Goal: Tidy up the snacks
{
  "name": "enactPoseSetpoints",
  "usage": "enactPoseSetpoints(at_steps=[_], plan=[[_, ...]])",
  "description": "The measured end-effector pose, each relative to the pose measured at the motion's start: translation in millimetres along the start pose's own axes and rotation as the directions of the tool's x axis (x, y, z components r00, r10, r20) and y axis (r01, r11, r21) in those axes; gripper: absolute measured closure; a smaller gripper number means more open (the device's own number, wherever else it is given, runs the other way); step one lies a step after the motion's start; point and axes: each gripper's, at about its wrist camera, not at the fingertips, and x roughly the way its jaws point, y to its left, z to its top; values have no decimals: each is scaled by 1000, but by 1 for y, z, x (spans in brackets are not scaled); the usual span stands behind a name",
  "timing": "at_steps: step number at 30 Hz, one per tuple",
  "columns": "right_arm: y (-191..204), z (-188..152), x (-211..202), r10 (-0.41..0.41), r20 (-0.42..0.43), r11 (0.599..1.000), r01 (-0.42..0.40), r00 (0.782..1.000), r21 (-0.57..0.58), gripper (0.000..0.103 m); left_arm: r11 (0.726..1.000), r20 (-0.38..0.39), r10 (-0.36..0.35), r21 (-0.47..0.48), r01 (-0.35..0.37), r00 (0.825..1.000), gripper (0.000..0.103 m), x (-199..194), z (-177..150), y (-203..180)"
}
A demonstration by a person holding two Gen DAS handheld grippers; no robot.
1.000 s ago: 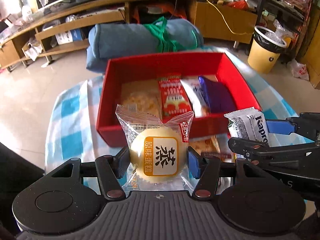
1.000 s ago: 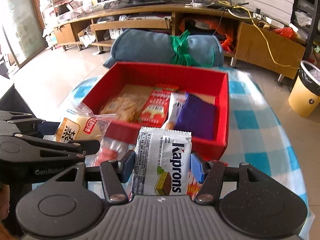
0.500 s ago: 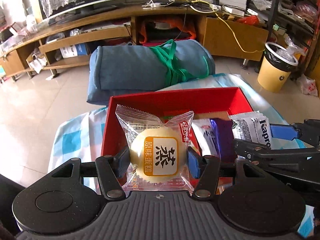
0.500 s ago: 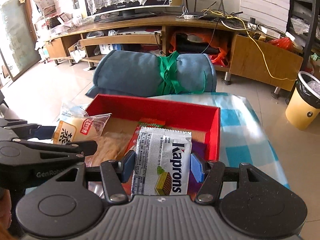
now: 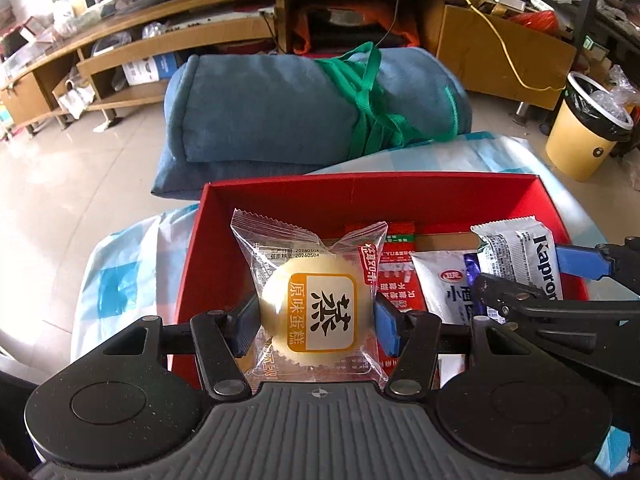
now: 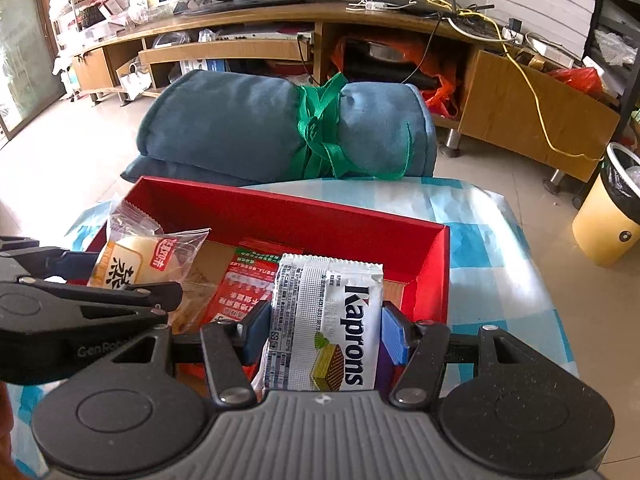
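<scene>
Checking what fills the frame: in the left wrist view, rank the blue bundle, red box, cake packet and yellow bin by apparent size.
1. blue bundle
2. red box, partly hidden, so it may match the bundle
3. cake packet, enlarged by nearness
4. yellow bin, far off

Snack packets (image 5: 436, 284) in box (image 5: 360, 196); box on tablecloth (image 6: 492, 240); rolled cushion (image 5: 280, 108) behind box; bin (image 5: 584, 128) far right.

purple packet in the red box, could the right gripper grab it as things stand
Probably not: the right gripper is shut on the Kaprons wafer pack, so its jaws are taken. The purple packet lies just beneath it.
</scene>
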Motion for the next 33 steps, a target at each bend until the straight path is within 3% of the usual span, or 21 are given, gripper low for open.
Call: enactPoseSetpoints(at_steps=[14,21,33], plan=[[3,-8,30,4,-72,1000,-5,997,-19,50,998,-34,55,40,-54,998,38,20,-8,-7],[5,-13,31,4,-95,999,-8,995,-49,49,999,-72,48,14,-48,996,24,27,-14,2],[17,-24,26,5,-123,994,-18,992,-104,44,996,-85,78,42,-75,993,17,21,-33,5]])
